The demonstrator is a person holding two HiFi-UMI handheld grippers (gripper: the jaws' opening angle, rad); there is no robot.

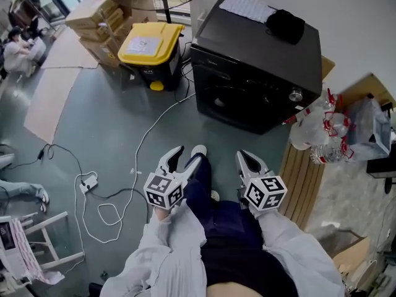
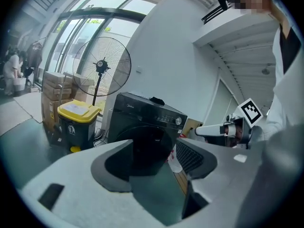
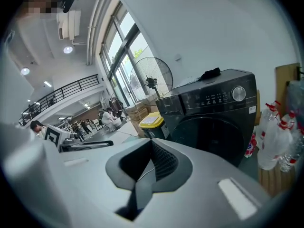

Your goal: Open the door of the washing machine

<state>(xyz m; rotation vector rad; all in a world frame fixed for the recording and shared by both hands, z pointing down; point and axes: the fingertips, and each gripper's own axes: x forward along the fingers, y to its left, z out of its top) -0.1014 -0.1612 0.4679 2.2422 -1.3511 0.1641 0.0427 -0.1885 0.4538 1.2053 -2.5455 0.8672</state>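
Observation:
The black front-loading washing machine (image 1: 260, 48) stands ahead of me, its round dark door (image 1: 232, 101) shut. Both grippers hang low in front of my legs, well short of the machine and touching nothing. My left gripper (image 1: 175, 156) is open, and between its spread jaws (image 2: 154, 144) the door (image 2: 147, 148) shows. My right gripper (image 1: 246, 158) is shut with nothing in it, its tips meeting (image 3: 151, 141). The machine (image 3: 213, 103) and its door (image 3: 213, 134) lie to the right in the right gripper view.
A yellow-lidded bin (image 1: 150, 45) and cardboard boxes (image 1: 99, 11) stand left of the machine. Bags of plastic bottles (image 1: 325, 129) and wooden slats (image 1: 303, 178) sit at its right. A cable (image 1: 142, 147) and power strip (image 1: 88, 183) lie on the floor. A black cloth (image 1: 284, 25) rests on top.

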